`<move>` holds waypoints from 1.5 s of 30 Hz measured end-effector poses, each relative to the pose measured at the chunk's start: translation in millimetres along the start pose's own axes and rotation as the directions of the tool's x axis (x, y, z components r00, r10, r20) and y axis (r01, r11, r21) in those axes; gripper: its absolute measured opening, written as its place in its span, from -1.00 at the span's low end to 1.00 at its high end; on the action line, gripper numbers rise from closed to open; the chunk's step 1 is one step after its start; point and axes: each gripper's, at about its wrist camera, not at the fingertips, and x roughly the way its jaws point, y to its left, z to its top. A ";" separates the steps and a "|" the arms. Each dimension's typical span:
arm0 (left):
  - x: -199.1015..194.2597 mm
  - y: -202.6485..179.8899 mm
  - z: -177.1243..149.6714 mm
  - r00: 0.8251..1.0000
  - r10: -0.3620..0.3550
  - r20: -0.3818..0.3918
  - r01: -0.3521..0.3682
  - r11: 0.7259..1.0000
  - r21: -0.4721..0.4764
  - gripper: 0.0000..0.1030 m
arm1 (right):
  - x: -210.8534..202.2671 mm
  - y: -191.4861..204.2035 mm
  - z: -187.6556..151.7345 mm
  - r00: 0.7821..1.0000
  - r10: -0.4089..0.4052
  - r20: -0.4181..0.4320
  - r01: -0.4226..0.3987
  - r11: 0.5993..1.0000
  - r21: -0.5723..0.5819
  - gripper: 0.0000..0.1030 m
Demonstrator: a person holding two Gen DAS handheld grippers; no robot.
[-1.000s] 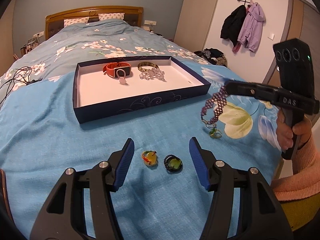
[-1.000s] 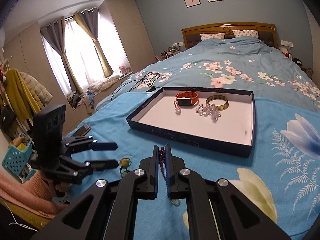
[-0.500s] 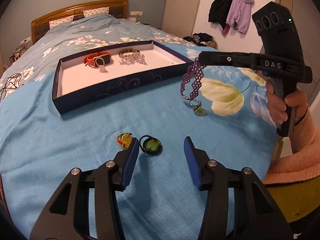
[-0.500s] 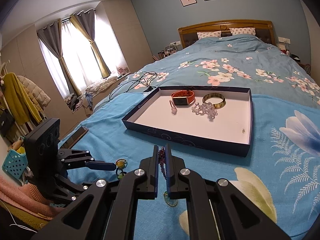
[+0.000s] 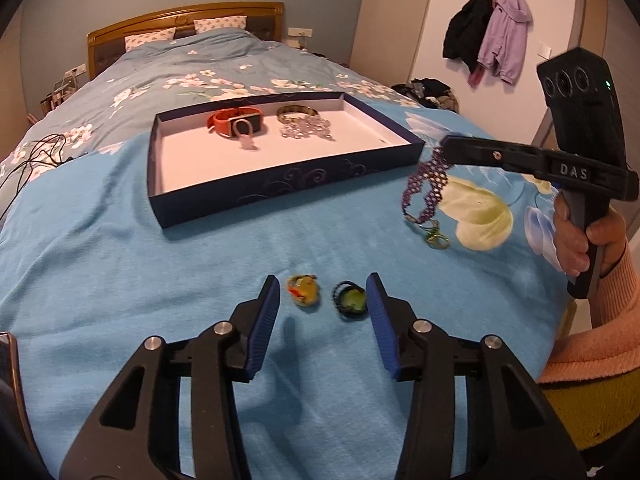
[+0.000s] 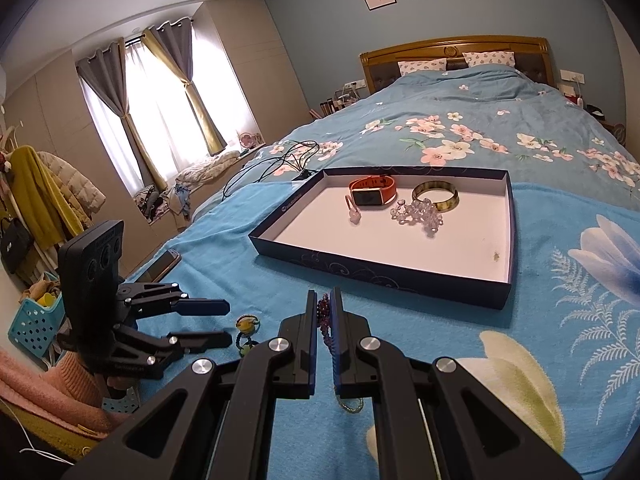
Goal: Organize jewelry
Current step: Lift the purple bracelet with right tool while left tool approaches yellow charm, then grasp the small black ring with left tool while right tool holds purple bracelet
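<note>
A dark blue tray (image 5: 280,192) with a white floor lies on the bed. It holds an orange watch (image 5: 234,122), a gold bangle (image 5: 298,112), a clear bead bracelet (image 5: 306,132) and a small pink piece (image 5: 248,144). My right gripper (image 6: 324,312) is shut on a purple beaded bracelet (image 5: 426,186), which hangs from it above the blanket, right of the tray. My left gripper (image 5: 322,300) is open, low over a yellow ring (image 5: 304,294) and a dark green ring (image 5: 351,302) that lie between its fingers.
A phone (image 6: 164,262) lies on the blue blanket (image 5: 120,260) at the bed's left edge. Black cables (image 6: 280,160) lie on the floral duvet beyond the tray. A blue basket (image 6: 36,320) stands on the floor beside the bed.
My left gripper has shifted so that both rings now lie between its fingers. My right gripper, still holding the purple bracelet, has moved a little nearer the tray.
</note>
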 end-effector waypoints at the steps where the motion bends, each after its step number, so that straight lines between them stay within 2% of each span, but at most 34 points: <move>1: 0.3 2.2 0.3 1.000 0.003 -0.001 -0.003 1.000 -0.004 -0.22 | 0.4 -0.1 -0.4 1.000 0.000 -0.001 0.000 1.000 0.002 -0.91; 8: 3.3 13.1 -0.1 1.000 0.014 -0.016 -0.015 0.999 -0.034 -0.35 | 1.6 0.3 -1.5 1.000 0.001 -0.001 -0.001 1.000 0.006 -0.91; 16: 3.9 -5.3 -6.2 0.998 -0.049 -0.027 0.049 0.999 0.014 -0.37 | 4.2 0.6 -4.6 1.000 0.006 -0.010 -0.006 1.000 0.012 -0.91; 22: 10.5 -12.3 -5.4 0.997 -0.064 -0.046 0.065 0.997 0.032 -0.55 | 3.5 -0.7 -3.4 1.000 0.009 -0.013 -0.008 1.000 0.016 -0.91; 24: 13.0 -11.8 -3.1 0.997 -0.065 -0.051 0.067 0.997 0.029 -0.87 | 3.7 -1.1 -4.0 1.000 0.007 -0.015 -0.007 1.000 0.017 -0.91; 25: 13.3 -11.5 -2.5 0.997 -0.064 -0.051 0.066 0.997 0.028 -0.92 | 3.7 -1.3 -4.2 1.000 0.008 -0.015 -0.008 1.000 0.019 -0.91; 28: 8.9 -12.4 -0.9 0.998 -0.059 -0.023 0.059 0.998 0.031 -0.93 | 4.0 -2.2 -4.4 1.000 0.008 -0.016 -0.008 1.000 0.022 -0.91; 31: -2.1 -7.7 2.6 0.995 -0.100 0.019 0.100 0.995 -0.002 -0.93 | 3.5 -3.7 -5.4 1.000 0.011 -0.015 -0.010 1.000 0.028 -0.91; 35: -11.4 1.6 8.0 0.998 -0.040 0.049 0.041 0.999 -0.024 -0.93 | 3.3 -4.3 -4.8 1.000 0.015 -0.013 -0.015 0.999 0.028 -0.91; 38: -8.1 12.7 8.6 0.999 0.012 0.032 -0.010 0.999 -0.051 -0.93 | 4.1 -4.7 -4.8 1.000 0.018 -0.015 -0.018 0.999 0.029 -0.91; 45: 6.5 32.1 4.9 0.998 0.066 -0.006 -0.067 0.991 -0.113 -0.93 | 5.5 -4.3 -5.5 1.000 0.017 -0.020 -0.017 0.999 0.032 -0.91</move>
